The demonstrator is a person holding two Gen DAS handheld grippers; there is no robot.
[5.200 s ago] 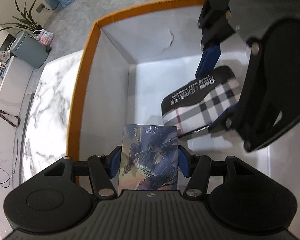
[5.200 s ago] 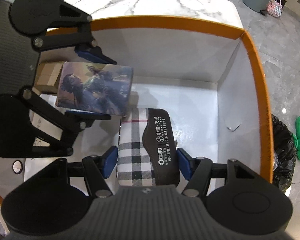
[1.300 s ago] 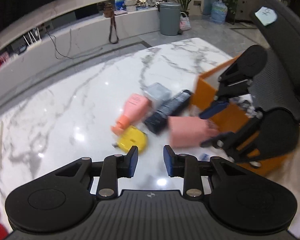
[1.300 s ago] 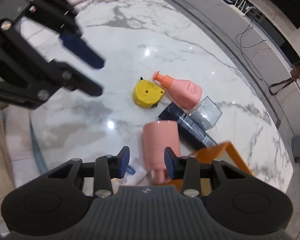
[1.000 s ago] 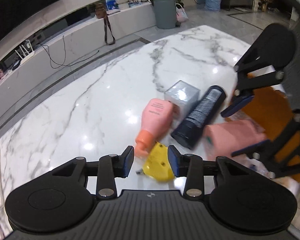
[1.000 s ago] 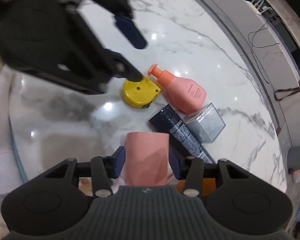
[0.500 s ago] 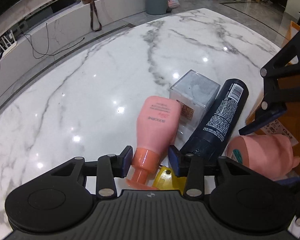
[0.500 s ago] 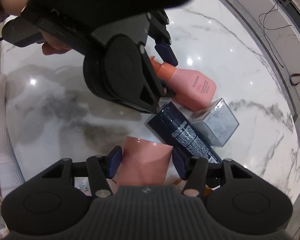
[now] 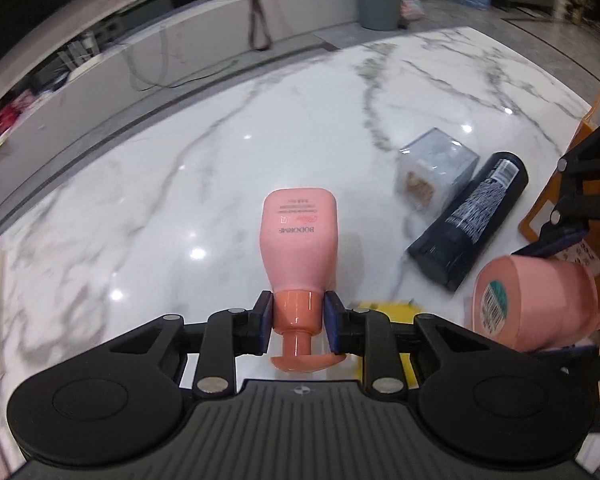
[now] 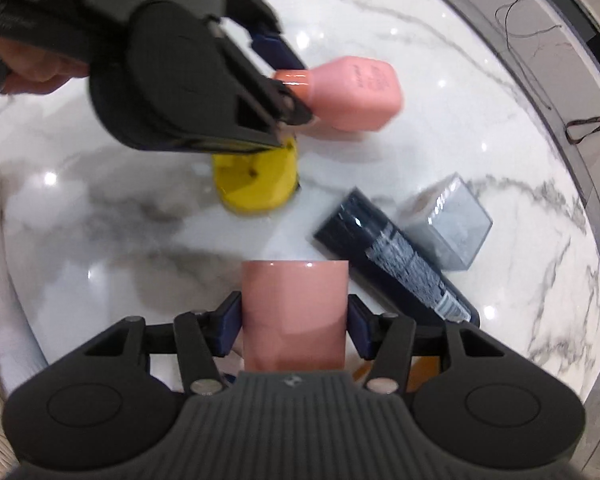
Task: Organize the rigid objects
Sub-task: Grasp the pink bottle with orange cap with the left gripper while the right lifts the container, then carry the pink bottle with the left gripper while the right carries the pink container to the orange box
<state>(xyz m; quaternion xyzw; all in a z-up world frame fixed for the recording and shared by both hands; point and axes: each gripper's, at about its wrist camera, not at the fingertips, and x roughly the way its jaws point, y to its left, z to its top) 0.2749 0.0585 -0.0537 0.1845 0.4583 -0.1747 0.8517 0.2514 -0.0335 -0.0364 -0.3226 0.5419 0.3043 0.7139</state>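
Left gripper (image 9: pixel 298 322): your jaws are clamped on the orange collar of the pink pump bottle (image 9: pixel 299 240), with the pump head pointing back toward the camera and the body sticking out ahead over the tabletop (image 9: pixel 180 168). From the right wrist view the same gripper (image 10: pixel 288 92) shows at upper left, with the bottle (image 10: pixel 352 94) projecting to the right of it.

Right gripper (image 10: pixel 294 328): your jaws are closed on the sides of the pink cup (image 10: pixel 295 312), which fills the gap between the blue pads. From the left wrist view you see the cup (image 9: pixel 536 304) at lower right, its flat end with a teal barcode sticker facing the camera.

Yellow tape measure (image 10: pixel 256 180): it lies on the tabletop just below the left gripper; in the left wrist view only a yellow patch (image 9: pixel 388 308) shows behind the right finger.

Dark tube (image 9: pixel 468 220): it lies flat on the marble, slanting, between the pink cup and the clear box.

Clear box (image 9: pixel 436 166): you see it beside the tube's far end, touching it or nearly so; the same pair appears in the right wrist view, tube (image 10: pixel 396 258) and box (image 10: pixel 448 228).

Orange bin (image 9: pixel 568 184): its wall shows at the right edge of the left wrist view, beyond the right gripper's arms.
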